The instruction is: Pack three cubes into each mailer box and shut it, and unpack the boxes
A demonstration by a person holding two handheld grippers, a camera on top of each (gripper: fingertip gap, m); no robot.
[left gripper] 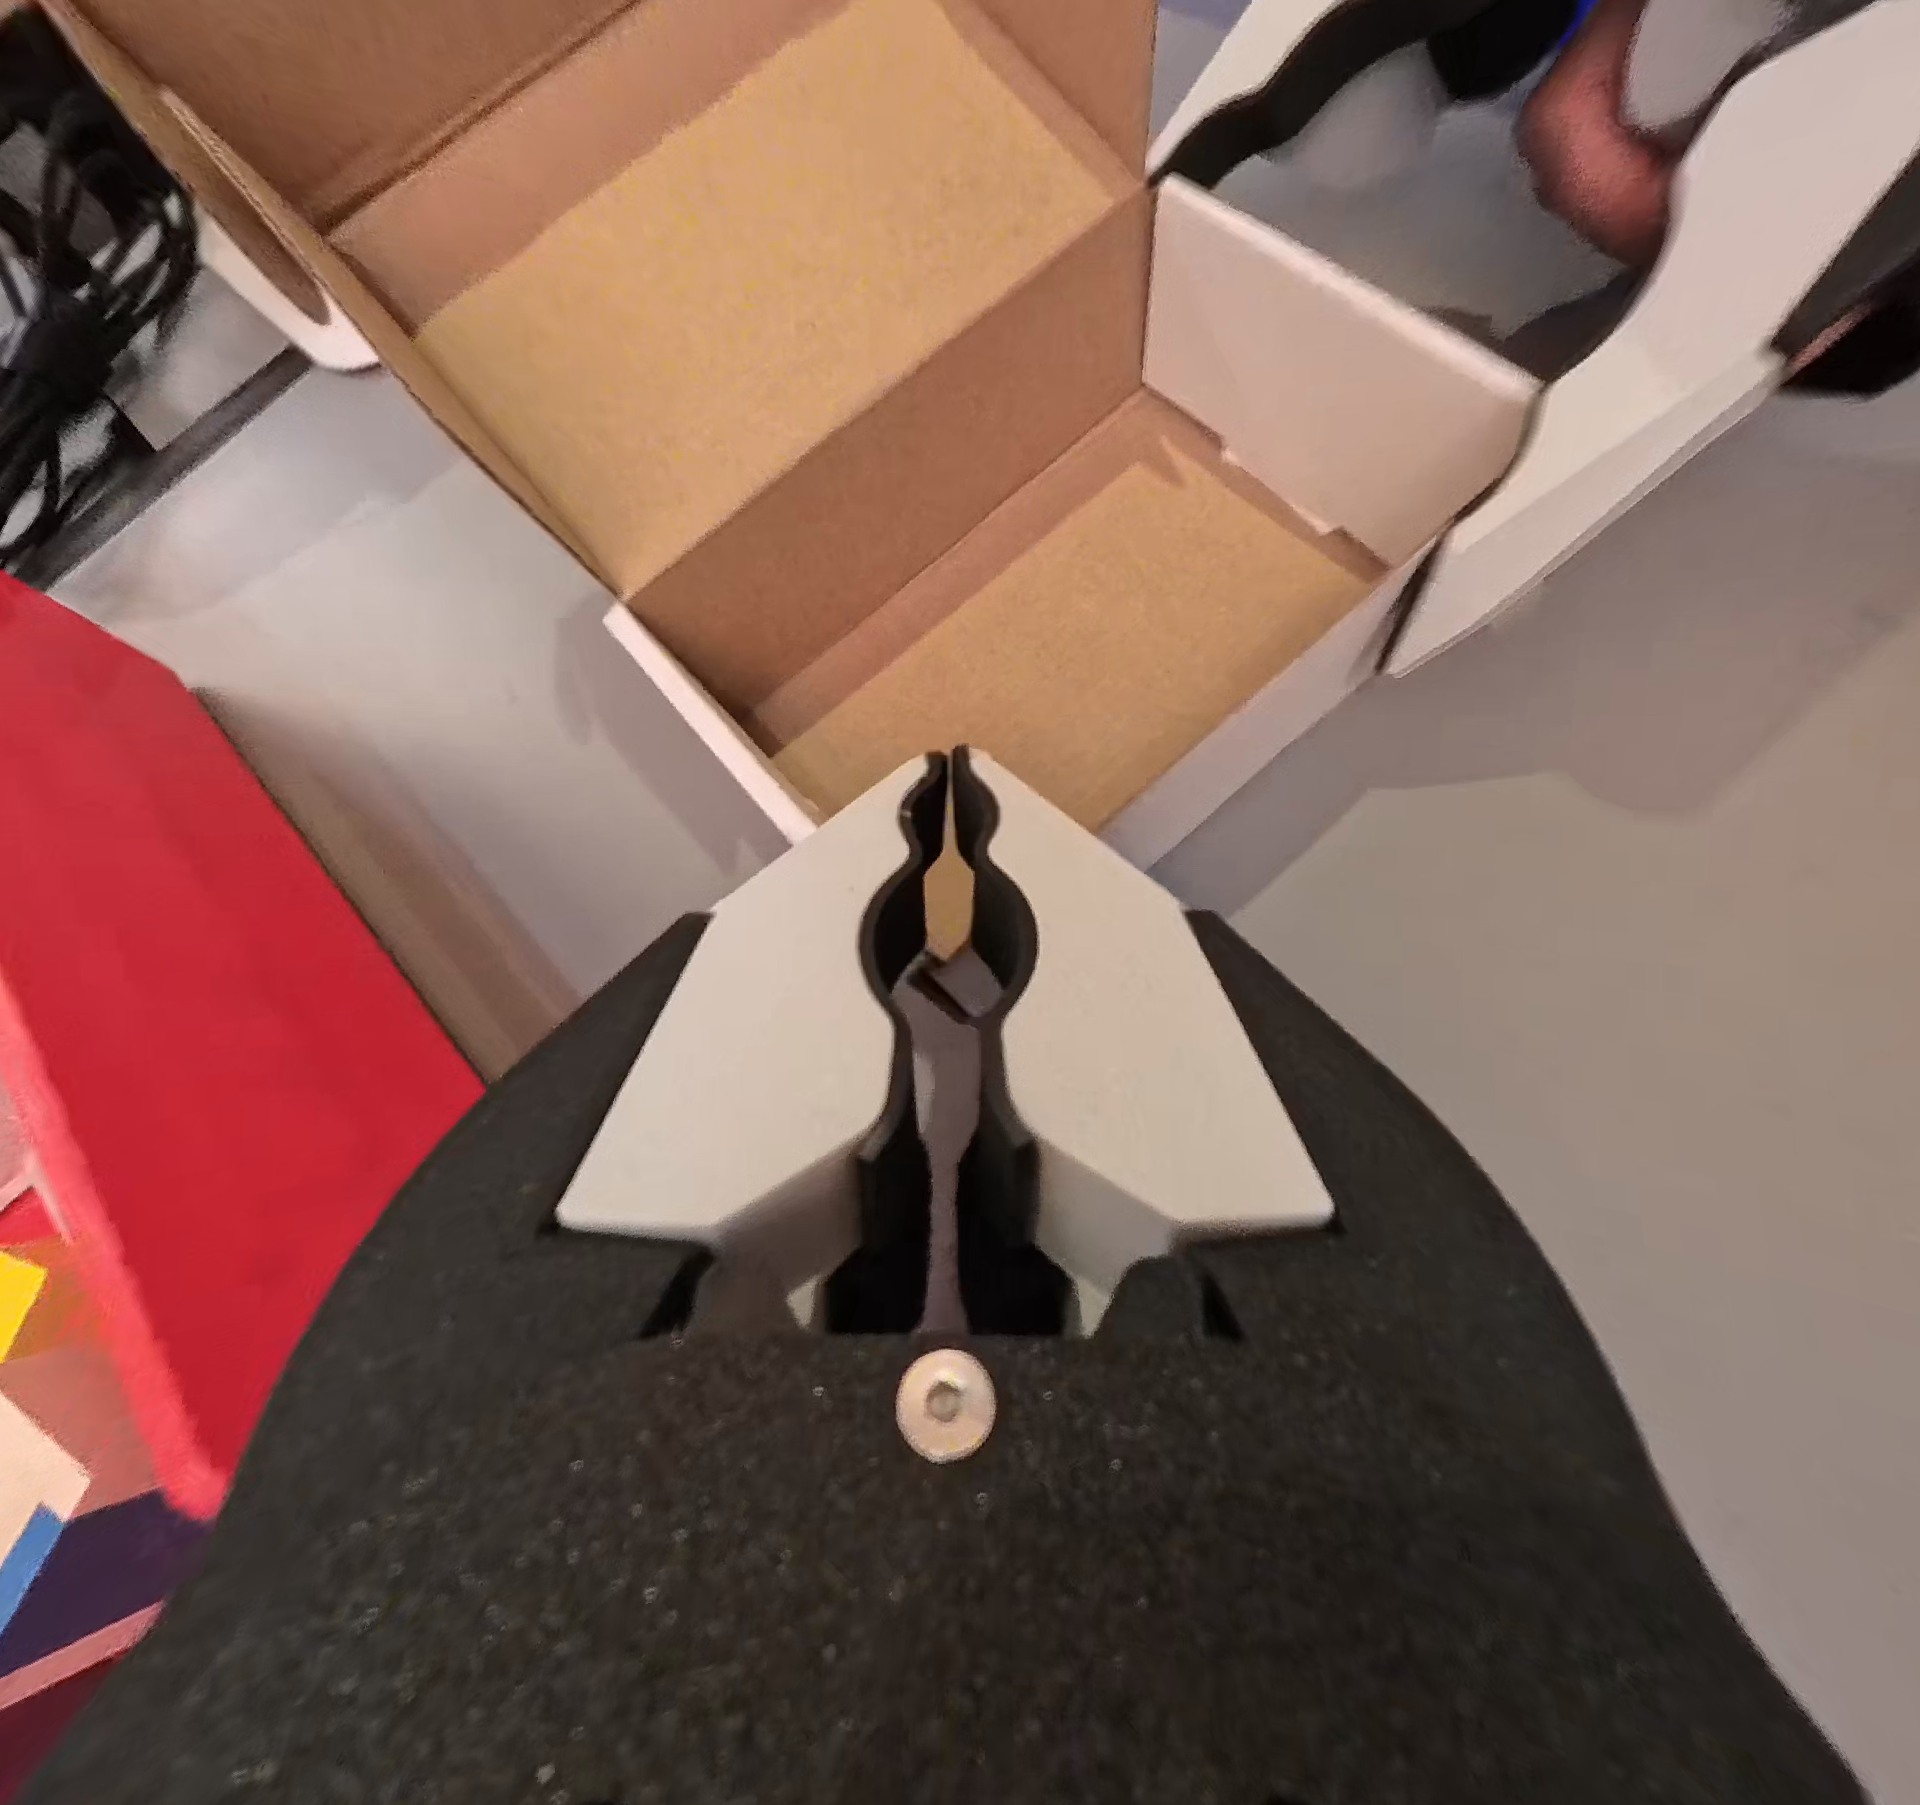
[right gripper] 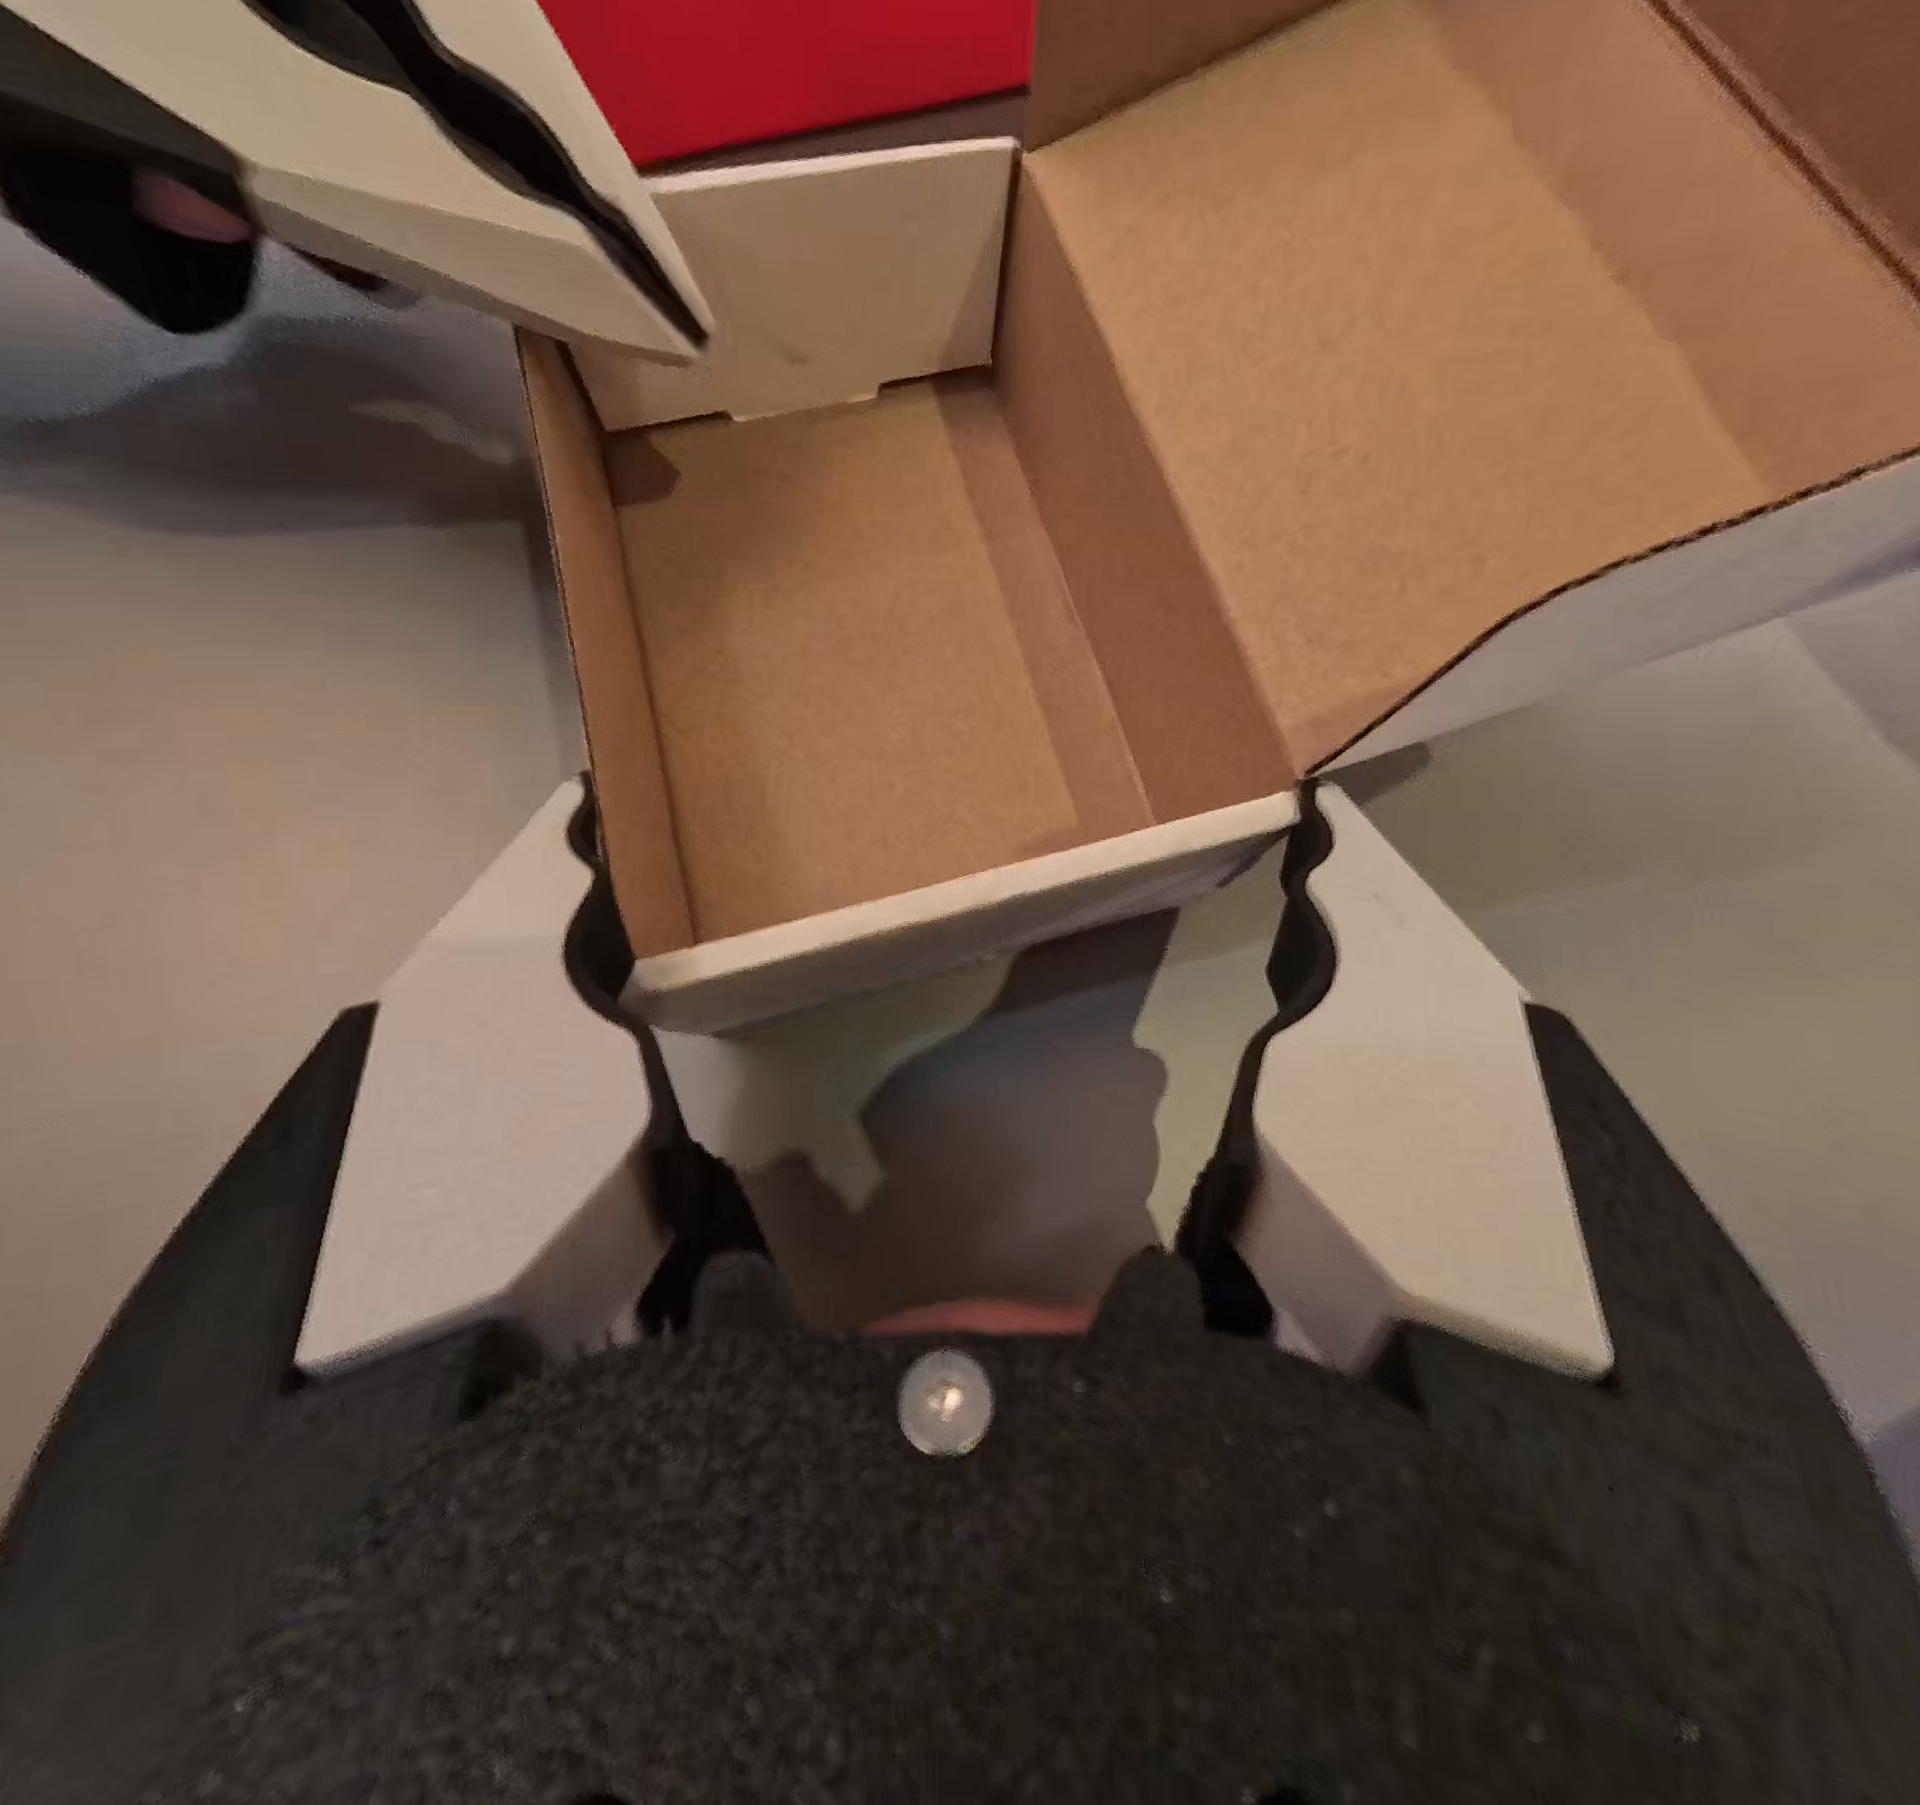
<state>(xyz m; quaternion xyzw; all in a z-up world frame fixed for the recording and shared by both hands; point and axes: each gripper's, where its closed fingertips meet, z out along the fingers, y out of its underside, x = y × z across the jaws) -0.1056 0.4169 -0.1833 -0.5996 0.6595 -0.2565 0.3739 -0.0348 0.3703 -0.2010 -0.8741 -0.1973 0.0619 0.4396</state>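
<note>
Left wrist view: your left gripper (left gripper: 951,768), jaws together, sits at one open white cardboard mailer box (left gripper: 1320,373); one red box (left gripper: 208,924) lies left. Right wrist view: your right gripper (right gripper: 940,841), jaws apart, straddles its near wall; interior empty.

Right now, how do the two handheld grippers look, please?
Both match. The left gripper and right gripper each have a rough black foam-like body, a silver screw in its middle, and two angular white fingers whose inner edges are wavy and lined in black.
</note>
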